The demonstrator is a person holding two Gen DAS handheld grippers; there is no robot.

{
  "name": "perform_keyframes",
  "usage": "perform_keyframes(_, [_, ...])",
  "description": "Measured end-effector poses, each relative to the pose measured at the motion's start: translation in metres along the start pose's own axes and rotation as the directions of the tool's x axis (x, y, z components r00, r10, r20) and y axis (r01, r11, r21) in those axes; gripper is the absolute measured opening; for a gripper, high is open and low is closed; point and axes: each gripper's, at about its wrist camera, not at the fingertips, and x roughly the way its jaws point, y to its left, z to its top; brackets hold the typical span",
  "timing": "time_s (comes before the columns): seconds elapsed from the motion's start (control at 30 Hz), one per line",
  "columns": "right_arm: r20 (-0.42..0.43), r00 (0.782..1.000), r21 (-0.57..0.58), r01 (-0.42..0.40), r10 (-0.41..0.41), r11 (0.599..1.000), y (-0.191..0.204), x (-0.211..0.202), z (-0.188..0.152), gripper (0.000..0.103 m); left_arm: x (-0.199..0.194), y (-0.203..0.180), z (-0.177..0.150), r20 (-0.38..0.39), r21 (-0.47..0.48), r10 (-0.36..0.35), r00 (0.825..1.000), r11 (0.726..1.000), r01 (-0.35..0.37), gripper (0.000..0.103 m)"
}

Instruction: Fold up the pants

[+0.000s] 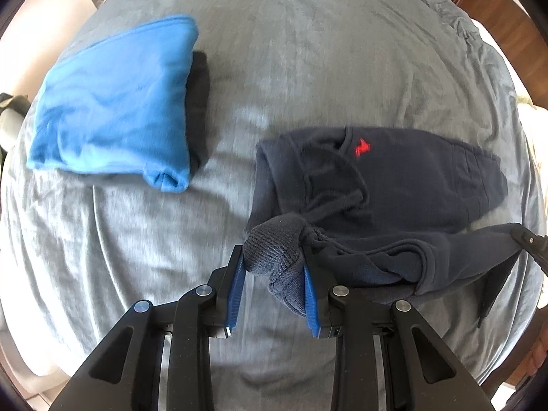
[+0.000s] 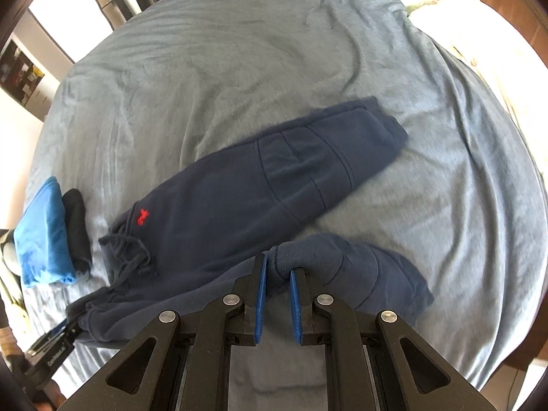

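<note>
Navy sweatpants (image 1: 411, 178) with a small red logo (image 1: 361, 146) lie on the grey-blue bed cover (image 1: 308, 51). My left gripper (image 1: 274, 260) points down and is shut on a bunched ribbed end of the pants near the drawstring. In the right wrist view the pants (image 2: 239, 198) stretch from lower left to upper right. My right gripper (image 2: 279, 267) is shut on another ribbed end, with a fold of navy cloth draped to its right. The near edge of the pants hangs between the two grippers. The right gripper's tip (image 1: 527, 243) shows at the left wrist view's right edge.
A folded blue garment (image 1: 113, 102) rests on a folded black one (image 1: 200, 102) to the left of the pants; both appear again, blue (image 2: 44, 236) and black (image 2: 77, 226), in the right wrist view. A pale pillow (image 2: 479, 27) lies at the far right, wooden floor beyond the bed.
</note>
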Motion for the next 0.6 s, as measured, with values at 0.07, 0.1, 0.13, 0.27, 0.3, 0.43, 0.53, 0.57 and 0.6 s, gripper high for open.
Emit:
perform_keyframes(0.07, [-0.01, 1.0, -0.001, 0.003, -0.003, 1.0, 0.001, 0.008, 0.011, 0.013, 0.006, -0.003, 0.011, 0.006, 0.012, 0.001, 1.0, 1.0, -0.001, 0.03])
perform_keyframes(0.1, [-0.013, 1.0, 0.001, 0.0, 0.0, 1.0, 0.001, 0.013, 0.016, 0.013, 0.008, -0.003, 0.015, 0.009, 0.015, -0.001, 1.0, 1.0, 0.0, 0.03])
perform_keyframes(0.13, [-0.016, 1.0, -0.002, -0.002, 0.002, 1.0, 0.002, 0.018, 0.023, 0.013, 0.011, -0.004, 0.02, 0.012, 0.017, -0.003, 1.0, 1.0, 0.003, 0.031])
perform_keyframes(0.27, [-0.019, 1.0, -0.014, 0.007, -0.007, 1.0, 0.005, 0.037, 0.044, 0.013, 0.027, -0.005, 0.038, 0.008, 0.013, -0.015, 1.0, 1.0, 0.015, 0.031])
perform_keyframes(0.3, [-0.022, 1.0, -0.015, 0.007, -0.008, 1.0, 0.007, 0.043, 0.049, 0.013, 0.031, -0.006, 0.042, 0.006, 0.013, -0.016, 1.0, 1.0, 0.016, 0.031])
perform_keyframes(0.43, [-0.038, 0.999, -0.022, 0.01, -0.011, 1.0, 0.009, 0.068, 0.065, 0.013, 0.047, -0.007, 0.056, 0.004, 0.028, -0.019, 1.0, 0.999, 0.019, 0.031])
perform_keyframes(0.53, [-0.049, 0.999, -0.023, 0.012, -0.013, 1.0, 0.011, 0.084, 0.072, 0.013, 0.055, -0.008, 0.063, -0.001, 0.043, -0.026, 1.0, 0.999, 0.026, 0.037])
perform_keyframes(0.57, [-0.053, 0.998, -0.023, 0.014, -0.015, 1.0, 0.011, 0.088, 0.074, 0.013, 0.056, -0.008, 0.065, 0.006, 0.056, -0.026, 1.0, 0.998, 0.025, 0.041])
perform_keyframes(0.6, [-0.057, 0.998, -0.023, 0.013, -0.014, 1.0, 0.011, 0.092, 0.076, 0.013, 0.056, -0.009, 0.067, 0.022, 0.079, -0.017, 1.0, 0.997, 0.015, 0.045])
